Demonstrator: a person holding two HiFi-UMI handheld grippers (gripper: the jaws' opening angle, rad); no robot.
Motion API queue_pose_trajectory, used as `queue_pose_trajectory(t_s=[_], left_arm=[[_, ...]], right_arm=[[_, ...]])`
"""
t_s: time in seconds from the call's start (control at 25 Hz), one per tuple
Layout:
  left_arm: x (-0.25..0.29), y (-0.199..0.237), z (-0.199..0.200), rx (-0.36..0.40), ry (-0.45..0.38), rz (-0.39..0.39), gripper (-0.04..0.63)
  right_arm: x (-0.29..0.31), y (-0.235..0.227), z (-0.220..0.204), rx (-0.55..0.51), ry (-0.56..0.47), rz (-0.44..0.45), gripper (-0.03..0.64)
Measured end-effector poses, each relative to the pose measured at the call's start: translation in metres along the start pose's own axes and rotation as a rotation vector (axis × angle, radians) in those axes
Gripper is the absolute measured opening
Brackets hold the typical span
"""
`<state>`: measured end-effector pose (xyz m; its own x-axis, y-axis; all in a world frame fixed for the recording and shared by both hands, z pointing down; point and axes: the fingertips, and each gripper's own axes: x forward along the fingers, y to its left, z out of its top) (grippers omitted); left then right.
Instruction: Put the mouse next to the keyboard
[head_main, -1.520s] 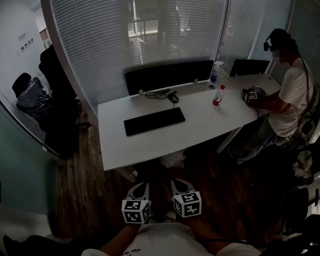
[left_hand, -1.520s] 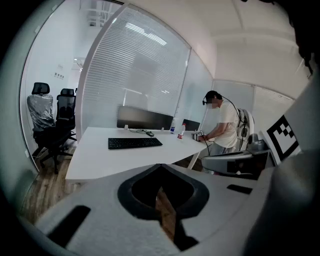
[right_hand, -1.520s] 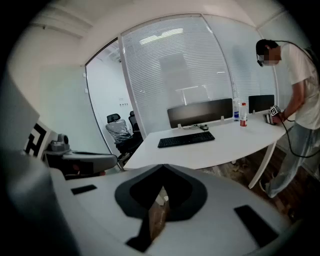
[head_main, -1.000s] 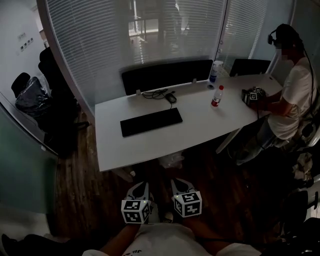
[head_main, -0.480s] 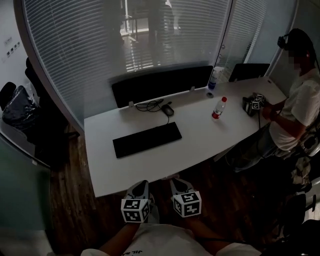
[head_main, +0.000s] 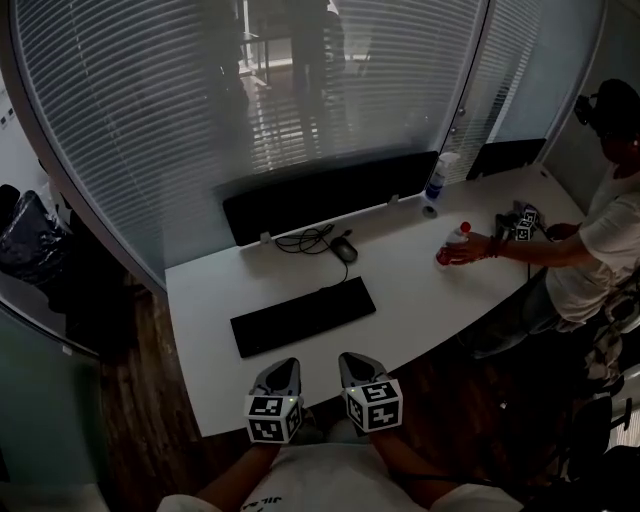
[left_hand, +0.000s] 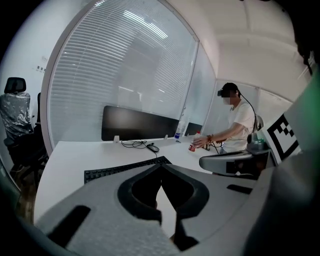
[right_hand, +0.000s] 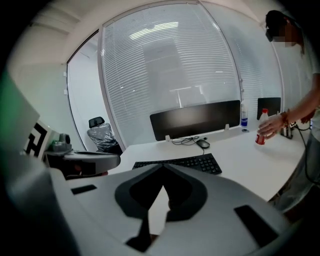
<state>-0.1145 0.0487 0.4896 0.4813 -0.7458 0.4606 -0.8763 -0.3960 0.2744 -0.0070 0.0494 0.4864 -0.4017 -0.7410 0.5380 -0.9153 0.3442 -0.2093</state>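
A black keyboard (head_main: 303, 316) lies slantwise on the white table (head_main: 420, 290); it also shows as the keyboard (left_hand: 120, 170) and the keyboard (right_hand: 185, 162) in the gripper views. The dark wired mouse (head_main: 346, 249) sits behind it near the black divider, about a hand's width from the keyboard's far right corner, and appears again as the mouse (left_hand: 152, 148) and the mouse (right_hand: 203, 143). My left gripper (head_main: 279, 368) and right gripper (head_main: 356, 361) hover side by side at the table's near edge, short of the keyboard. Both are shut and hold nothing.
A black divider panel (head_main: 330, 193) runs along the table's back. A person at the right rests a hand (head_main: 470, 247) on a red-capped bottle (head_main: 449, 245). A spray bottle (head_main: 437, 177) stands by the divider's end. A covered office chair (head_main: 25, 240) is at far left.
The table, keyboard and mouse have come closer and lower in the head view. The person at the right has reached out to the bottle. Both grippers stay shut.
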Motion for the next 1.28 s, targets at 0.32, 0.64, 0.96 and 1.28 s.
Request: queue_pose_trajectory(t_s=[0.32,0.64,0.96,1.28], left_arm=[[0.033,0.006,0.027,-0.018,-0.01,0.02,0.005],[0.059,0.004,0.039,-0.052,-0.013,0.053,0.005],[0.073,0.013,0.044,-0.072,-0.01,0.083,0.005],[0.097,0.022,0.051,-0.07,-0.006,0.091,0.005]], right_arm=[[0.029,-0.018,0.027,-0.014,0.014,0.04,0.003],[0.046,-0.04,0.045,-0.042,0.031,0.077,0.003],[0.065,-0.051,0.051,-0.052,0.041,0.099,0.003],[0.09,-0.07,0.062,-0.069,0.046,0.111,0.005]])
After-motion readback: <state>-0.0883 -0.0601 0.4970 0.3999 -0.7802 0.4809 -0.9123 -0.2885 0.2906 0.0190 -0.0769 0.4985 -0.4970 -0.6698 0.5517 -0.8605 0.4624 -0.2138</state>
